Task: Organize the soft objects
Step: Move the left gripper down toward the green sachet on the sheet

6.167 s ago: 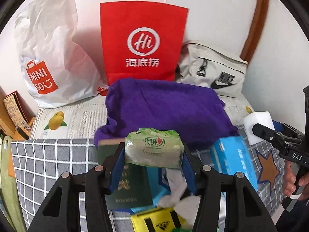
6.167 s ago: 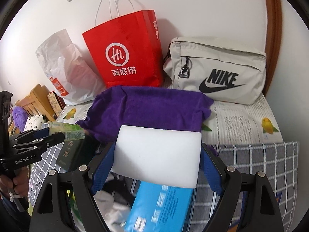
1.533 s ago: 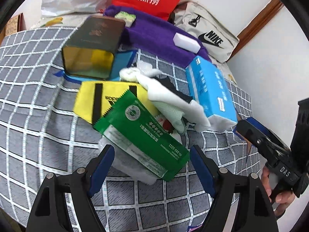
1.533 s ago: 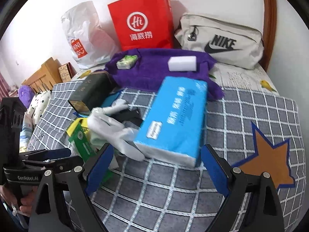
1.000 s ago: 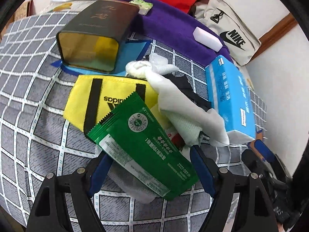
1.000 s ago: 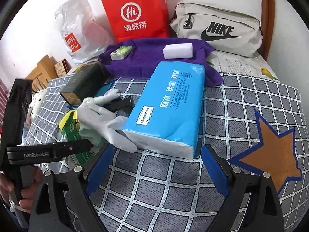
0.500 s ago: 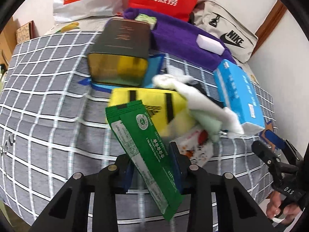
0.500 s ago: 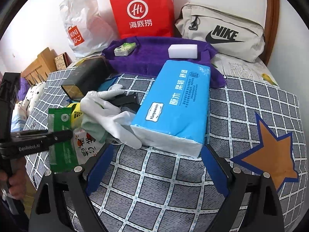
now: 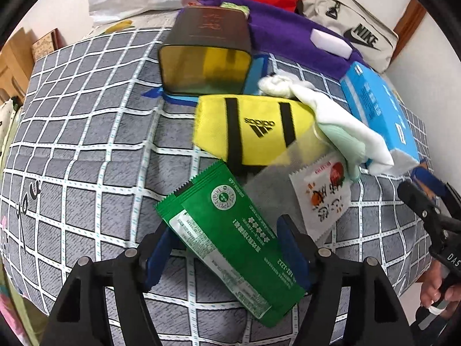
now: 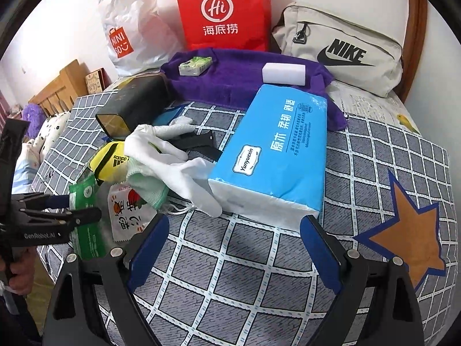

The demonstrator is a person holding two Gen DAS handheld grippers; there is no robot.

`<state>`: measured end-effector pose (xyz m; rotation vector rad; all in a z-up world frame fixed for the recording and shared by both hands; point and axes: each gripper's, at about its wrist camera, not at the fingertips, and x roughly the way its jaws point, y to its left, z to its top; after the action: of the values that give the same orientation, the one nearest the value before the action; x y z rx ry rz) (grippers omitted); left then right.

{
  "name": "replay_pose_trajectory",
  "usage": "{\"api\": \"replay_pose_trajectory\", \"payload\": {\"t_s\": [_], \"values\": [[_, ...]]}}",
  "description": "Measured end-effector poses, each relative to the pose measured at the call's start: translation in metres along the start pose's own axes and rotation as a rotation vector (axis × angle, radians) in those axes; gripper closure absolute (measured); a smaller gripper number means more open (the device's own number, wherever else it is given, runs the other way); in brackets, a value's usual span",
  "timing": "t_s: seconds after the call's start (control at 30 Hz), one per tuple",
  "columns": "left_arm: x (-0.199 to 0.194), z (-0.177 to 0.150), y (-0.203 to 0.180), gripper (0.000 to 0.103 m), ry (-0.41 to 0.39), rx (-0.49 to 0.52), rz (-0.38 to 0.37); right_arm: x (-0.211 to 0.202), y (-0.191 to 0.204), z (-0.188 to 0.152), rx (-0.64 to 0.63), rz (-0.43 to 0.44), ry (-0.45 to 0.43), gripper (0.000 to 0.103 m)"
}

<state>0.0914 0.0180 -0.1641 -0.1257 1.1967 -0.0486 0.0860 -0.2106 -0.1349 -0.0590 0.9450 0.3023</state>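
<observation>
My left gripper (image 9: 227, 248) stands with its blue pads on both sides of a green foil packet (image 9: 230, 230), which lies slanted over the grey checked bed cover; the pads look closed against its edges. The packet also shows in the right wrist view (image 10: 86, 219) beside the left gripper (image 10: 83, 207). My right gripper (image 10: 233, 248) is open and empty, just in front of a blue tissue pack (image 10: 276, 150). White gloves (image 10: 170, 152) and a yellow adidas pouch (image 9: 253, 127) lie in the pile. A small green tissue pack (image 10: 196, 65) and a white sponge (image 10: 283, 73) rest on the purple towel (image 10: 239, 80).
A dark tin box (image 9: 204, 52) lies on its side behind the pouch. A white snack sachet (image 9: 322, 199) lies right of the packet. A red paper bag (image 10: 224, 14), a white Miniso bag (image 10: 132, 37) and a beige Nike bag (image 10: 340, 49) stand along the wall.
Six seconds ago both grippers held the small tissue pack and the sponge; both now lie on the towel. The left gripper closed on the green packet and pulled it off the pile toward the near edge.
</observation>
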Motion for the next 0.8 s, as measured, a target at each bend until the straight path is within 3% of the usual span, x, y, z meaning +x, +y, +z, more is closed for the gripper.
{"api": "replay_pose_trajectory", "payload": {"t_s": [0.13, 0.33, 0.37, 0.53, 0.67, 0.8], "values": [[0.005, 0.005, -0.009, 0.034, -0.019, 0.029, 0.020, -0.001, 0.002, 0.001, -0.012, 0.002, -0.001, 0.011], [-0.008, 0.011, -0.002, 0.063, -0.099, 0.068, 0.077, -0.004, 0.002, 0.003, -0.028, -0.015, -0.008, 0.011], [-0.008, 0.012, -0.001, 0.064, -0.097, 0.069, 0.082, -0.004, 0.001, 0.004, -0.024, -0.014, -0.008, 0.011], [-0.011, 0.005, 0.015, 0.061, -0.051, 0.042, 0.077, -0.003, 0.004, 0.008, -0.022, -0.009, -0.012, 0.011], [-0.009, -0.004, 0.017, 0.041, -0.006, 0.014, 0.042, -0.002, 0.010, 0.010, -0.041, -0.003, -0.013, 0.011], [-0.010, -0.013, 0.014, 0.040, 0.026, -0.003, 0.083, -0.001, 0.016, 0.008, -0.056, 0.024, -0.006, 0.011]]}}
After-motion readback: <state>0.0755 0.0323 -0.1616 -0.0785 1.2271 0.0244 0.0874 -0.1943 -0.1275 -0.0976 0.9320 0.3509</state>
